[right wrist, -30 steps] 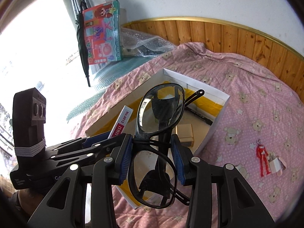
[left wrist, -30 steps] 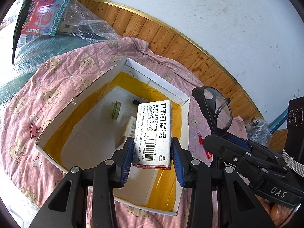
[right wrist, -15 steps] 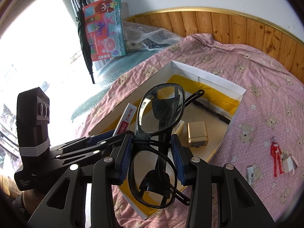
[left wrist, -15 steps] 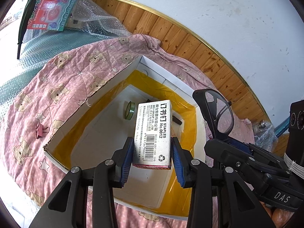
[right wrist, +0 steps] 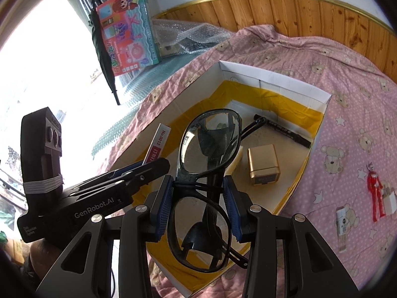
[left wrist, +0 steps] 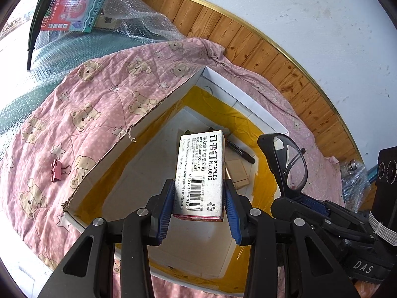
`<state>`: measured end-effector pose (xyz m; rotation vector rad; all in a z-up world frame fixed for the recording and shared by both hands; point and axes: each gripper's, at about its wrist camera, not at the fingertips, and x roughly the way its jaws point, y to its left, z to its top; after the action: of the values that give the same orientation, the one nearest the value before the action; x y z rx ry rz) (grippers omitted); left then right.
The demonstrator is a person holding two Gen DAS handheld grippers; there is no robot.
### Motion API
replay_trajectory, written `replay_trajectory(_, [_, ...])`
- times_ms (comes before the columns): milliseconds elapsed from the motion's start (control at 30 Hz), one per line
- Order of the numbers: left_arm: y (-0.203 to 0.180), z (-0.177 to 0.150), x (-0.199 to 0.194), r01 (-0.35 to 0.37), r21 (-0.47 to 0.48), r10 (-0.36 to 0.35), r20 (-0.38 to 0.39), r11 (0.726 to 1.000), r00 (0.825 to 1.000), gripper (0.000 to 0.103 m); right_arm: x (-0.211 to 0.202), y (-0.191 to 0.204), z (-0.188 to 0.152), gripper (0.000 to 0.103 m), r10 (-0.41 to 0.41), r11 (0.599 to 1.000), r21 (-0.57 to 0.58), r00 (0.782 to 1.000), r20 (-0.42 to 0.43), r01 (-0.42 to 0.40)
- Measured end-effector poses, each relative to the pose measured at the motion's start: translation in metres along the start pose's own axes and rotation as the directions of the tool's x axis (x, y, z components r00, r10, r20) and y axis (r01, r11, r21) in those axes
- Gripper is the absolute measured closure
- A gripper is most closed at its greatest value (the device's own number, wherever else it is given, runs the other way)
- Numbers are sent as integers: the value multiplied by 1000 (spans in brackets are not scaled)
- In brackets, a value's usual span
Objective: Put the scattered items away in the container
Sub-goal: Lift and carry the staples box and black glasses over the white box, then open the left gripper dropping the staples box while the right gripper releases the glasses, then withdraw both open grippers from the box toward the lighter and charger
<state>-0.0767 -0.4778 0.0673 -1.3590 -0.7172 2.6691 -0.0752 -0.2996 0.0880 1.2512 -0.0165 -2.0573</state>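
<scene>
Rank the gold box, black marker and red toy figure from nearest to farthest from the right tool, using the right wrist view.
1. gold box, in the container just ahead of the right tool.
2. black marker, against the container's far wall.
3. red toy figure, out on the blanket, far right.

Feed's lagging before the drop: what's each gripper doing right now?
Left gripper: shut on the white cardboard staples box, above the open cardboard container.
Right gripper: shut on the black-framed clear glasses.
</scene>
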Motion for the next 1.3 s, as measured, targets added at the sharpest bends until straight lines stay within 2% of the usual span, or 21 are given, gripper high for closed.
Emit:
replay_trajectory(100, [-1,3,7,-9,9,10,-6,1000,1000,62,7,-3,1,59,-6,1000,11,1000,-2,6])
replay_trajectory(167, [-2,5,15,-39,28,39,-14,999,999,61,16,-5,0,57,-38,999,1,999,-12,38])
replay_trajectory(200, [-1,6,18,-49,30,49,-17,998,999,61,20,-7,-1,52,-51,999,4,998,-25,51])
replay_trajectory(500, [26,11,9,-24,-73,23,-14,997,1000,60,14,-29,-4,52,-40,997,71,999,-19,41])
replay_trajectory(933, [25,9,-14,-34,-98,37,23,995,999,60,-1,-22,-10,52,-5,997,72,1000,-6,5])
replay_trajectory(1300, [-15,-9,-20,14,-11,-14,-15,1000,1000,60,-24,-25,-25,52,12,997,79,1000,26,-14])
